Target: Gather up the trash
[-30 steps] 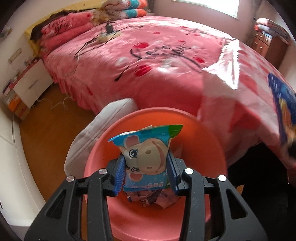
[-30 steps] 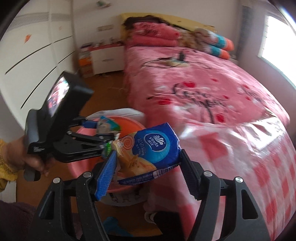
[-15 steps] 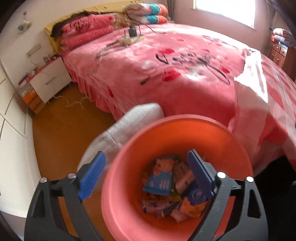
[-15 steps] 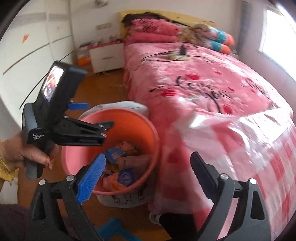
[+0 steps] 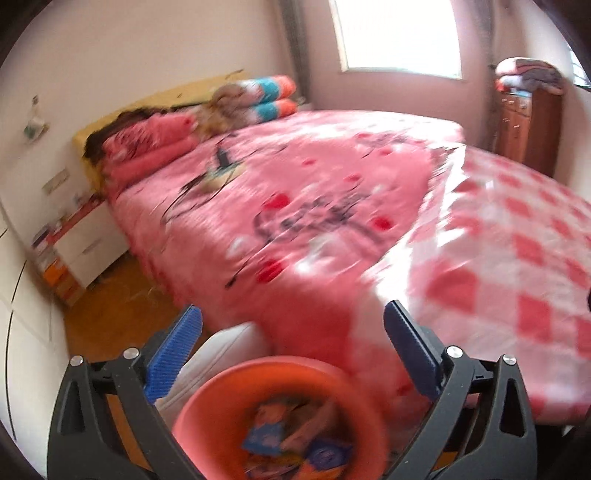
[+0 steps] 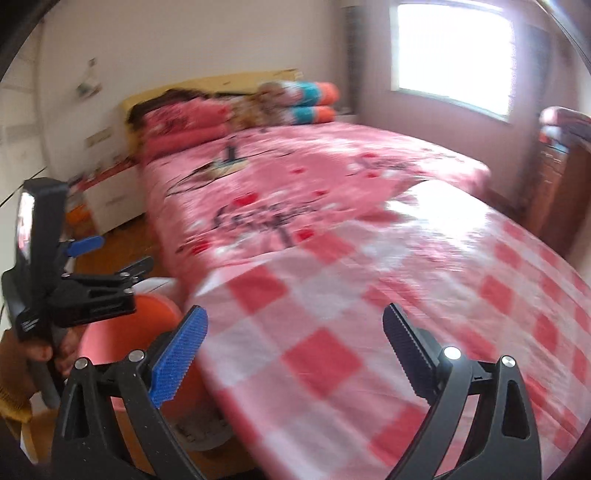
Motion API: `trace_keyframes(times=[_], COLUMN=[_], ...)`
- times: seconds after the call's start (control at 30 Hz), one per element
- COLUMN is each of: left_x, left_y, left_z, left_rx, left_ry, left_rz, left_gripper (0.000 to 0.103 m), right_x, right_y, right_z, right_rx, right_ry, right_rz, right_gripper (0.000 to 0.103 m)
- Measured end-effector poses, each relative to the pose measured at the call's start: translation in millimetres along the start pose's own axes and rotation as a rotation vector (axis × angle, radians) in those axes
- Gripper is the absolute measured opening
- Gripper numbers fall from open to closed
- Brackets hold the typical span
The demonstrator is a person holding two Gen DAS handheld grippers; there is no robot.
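Both hand-held grippers raised since earlier frame, bed filling views. Left hand-held gripper [image 5: 291, 350] and right hand-held gripper [image 6: 295, 352]: jaws apart, empty. Round orange plastic bin [image 5: 236, 398] holds crumpled snack wrappers [image 5: 291, 439].

We see a big bed [image 5: 314, 206] with pink cover, a bright window [image 5: 399, 33], a wooden dresser [image 5: 528, 129], a white nightstand [image 5: 85, 247] and brown floor [image 5: 110, 310].

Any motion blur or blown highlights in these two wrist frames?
Left wrist: bed and orange bin smeared by motion blur, window blown out. Right wrist: checkered cloth blurred with glare, window clipped white; gripper fingers sharp.
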State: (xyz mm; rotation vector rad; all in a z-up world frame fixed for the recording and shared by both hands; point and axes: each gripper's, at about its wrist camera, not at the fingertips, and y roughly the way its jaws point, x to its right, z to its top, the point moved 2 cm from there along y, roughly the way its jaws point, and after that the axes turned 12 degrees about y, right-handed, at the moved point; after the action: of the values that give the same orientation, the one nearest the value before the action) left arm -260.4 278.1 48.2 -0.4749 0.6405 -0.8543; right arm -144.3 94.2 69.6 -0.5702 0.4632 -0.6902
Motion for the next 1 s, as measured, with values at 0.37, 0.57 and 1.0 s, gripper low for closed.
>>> trace_keyframes(times=[0.37, 0.57, 1.0], left_x=[101.8, 153.3, 236.3], left_y=[-36.7, -66.3, -130.9], left_z=[72.9, 98.8, 137.6], left_rx=[0.154, 0.232, 0.384], left_ry=[0.105, 0.151, 0.208], left_rz=[-0.163, -0.23, -0.365], left_gripper=[0.099, 0.099, 0.099], right_x=[100.3, 141.8, 199.1], right_y=[-78.7, -123.4, -206.4], right_z=[9.0, 5.2, -13.7], right_rx=[0.156, 0.23, 0.348], right_ry=[0.155, 0.238, 0.369], right_rz=[-0.198, -0.286, -0.457], right_gripper=[0.095, 0.096, 0.097])
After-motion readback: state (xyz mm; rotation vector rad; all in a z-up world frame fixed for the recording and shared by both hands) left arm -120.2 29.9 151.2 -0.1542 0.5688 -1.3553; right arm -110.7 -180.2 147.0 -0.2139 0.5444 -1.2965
